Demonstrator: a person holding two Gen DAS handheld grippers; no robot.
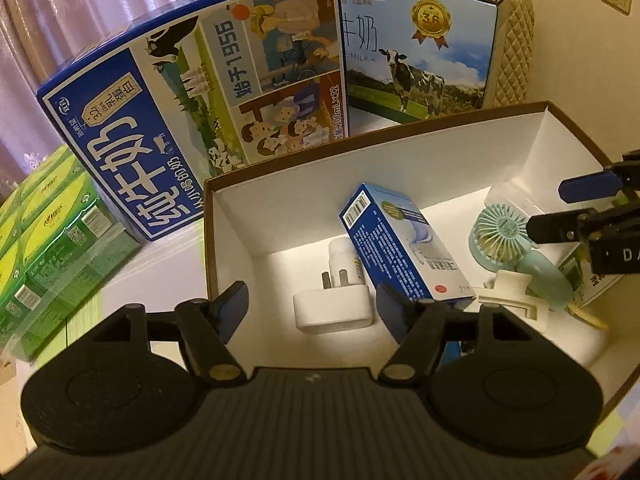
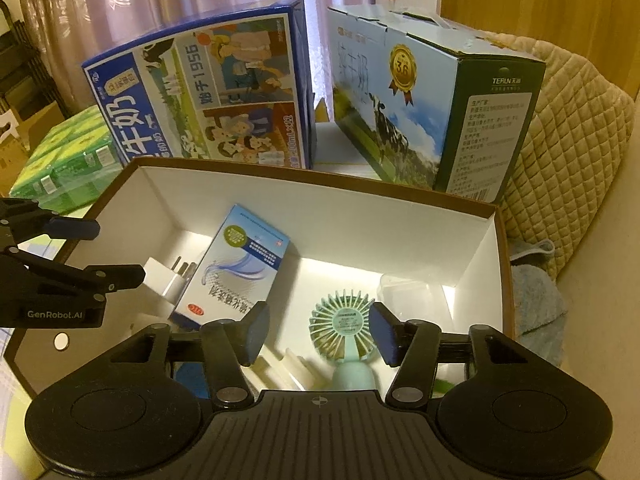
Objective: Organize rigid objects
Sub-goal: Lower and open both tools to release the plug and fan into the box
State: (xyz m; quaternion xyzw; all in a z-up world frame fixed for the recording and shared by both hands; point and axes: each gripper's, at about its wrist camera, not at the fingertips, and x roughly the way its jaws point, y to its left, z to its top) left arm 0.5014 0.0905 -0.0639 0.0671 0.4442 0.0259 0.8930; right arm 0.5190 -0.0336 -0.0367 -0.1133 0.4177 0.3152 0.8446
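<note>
Nearest, left hand-held gripper [image 1: 312,308] and right hand-held gripper [image 2: 318,334]: both jaws apart, holding nothing, poised over the open box [image 2: 320,216]. Contents, apparently already sorted: white plug adapter [image 1: 330,312] at nine o'clock, blue carton [image 1: 394,248] leaning centrally, mint fan [image 2: 344,328] at three o'clock. Beyond, at twelve o'clock: two milk cartons [image 2: 208,92] crowd the far wall; green packs [image 1: 52,248] at ten.
</note>
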